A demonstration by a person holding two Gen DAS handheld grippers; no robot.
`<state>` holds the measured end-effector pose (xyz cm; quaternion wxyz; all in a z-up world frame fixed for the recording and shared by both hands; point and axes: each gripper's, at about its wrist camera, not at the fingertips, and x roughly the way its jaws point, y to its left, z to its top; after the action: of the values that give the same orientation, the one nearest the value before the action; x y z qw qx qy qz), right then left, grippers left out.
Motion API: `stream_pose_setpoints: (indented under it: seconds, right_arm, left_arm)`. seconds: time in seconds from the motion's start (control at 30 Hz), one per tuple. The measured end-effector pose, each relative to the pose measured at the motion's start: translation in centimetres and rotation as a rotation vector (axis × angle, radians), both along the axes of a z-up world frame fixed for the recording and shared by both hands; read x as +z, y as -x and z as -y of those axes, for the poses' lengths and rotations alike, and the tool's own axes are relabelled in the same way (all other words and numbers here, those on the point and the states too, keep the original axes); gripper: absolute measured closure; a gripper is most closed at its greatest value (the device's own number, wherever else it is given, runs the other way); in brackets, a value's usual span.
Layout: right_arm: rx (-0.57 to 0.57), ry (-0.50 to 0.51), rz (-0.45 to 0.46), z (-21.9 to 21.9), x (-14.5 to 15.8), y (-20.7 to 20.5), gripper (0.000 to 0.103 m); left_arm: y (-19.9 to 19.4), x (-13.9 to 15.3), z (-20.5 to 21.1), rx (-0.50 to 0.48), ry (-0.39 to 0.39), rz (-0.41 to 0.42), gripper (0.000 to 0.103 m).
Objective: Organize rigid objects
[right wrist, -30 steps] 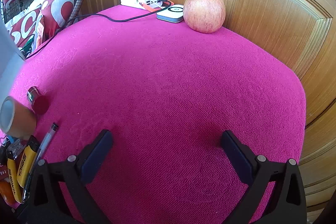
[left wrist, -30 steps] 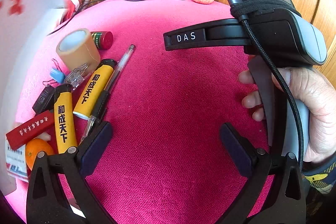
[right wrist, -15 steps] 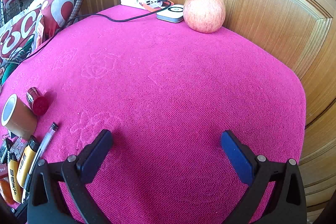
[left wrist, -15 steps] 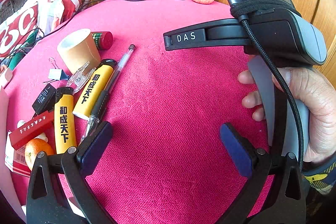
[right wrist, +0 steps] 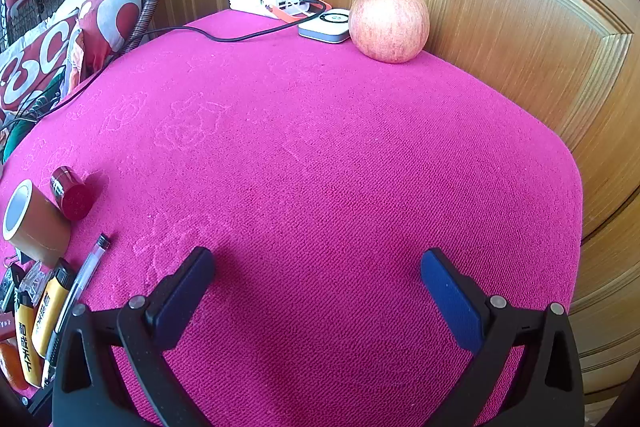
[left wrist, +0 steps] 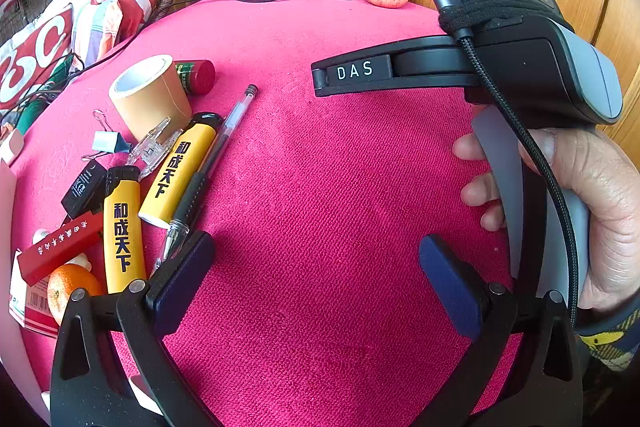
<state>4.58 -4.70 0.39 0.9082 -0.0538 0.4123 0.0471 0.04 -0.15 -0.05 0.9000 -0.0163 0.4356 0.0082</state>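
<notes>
I have both hand-held grippers spread wide and empty, the left hand-held gripper [left wrist: 316,283] low over the pink-clothed bench [left wrist: 320,167] and the right hand-held gripper [right wrist: 318,291] over bare cloth. The clutter to sort lies at lower left of the left wrist view, just beside my left finger: the pen [left wrist: 212,163] and two yellow lighters [left wrist: 180,171], long axes running toward the upper right, with the tape roll [left wrist: 150,97] beyond, so I judge the left nearer. Wooden doors [right wrist: 500,27] back the bench, an apple [right wrist: 388,23] against them.
</notes>
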Motion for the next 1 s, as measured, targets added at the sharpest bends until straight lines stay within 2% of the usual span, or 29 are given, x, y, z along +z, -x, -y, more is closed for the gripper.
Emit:
stream_pose_setpoints:
  seconds: [0.8, 0.93, 1.0]
  right_arm:
    - [-0.001, 0.000, 0.000, 0.0, -0.1, 0.0, 0.000]
    - [-0.001, -0.001, 0.000, 0.0, 0.0, 0.0, 0.000]
    - [-0.001, 0.000, 0.000, -0.1, -0.1, 0.0, 0.000]
  left_arm:
    - [0.1, 0.0, 0.0, 0.010, 0.001, 0.000, 0.000]
    - [1.8, 0.6, 0.2, -0.018, 0.026, -0.011, 0.000]
    - [3.0, 2.0, 0.4, -0.048, 0.045, 0.021, 0.000]
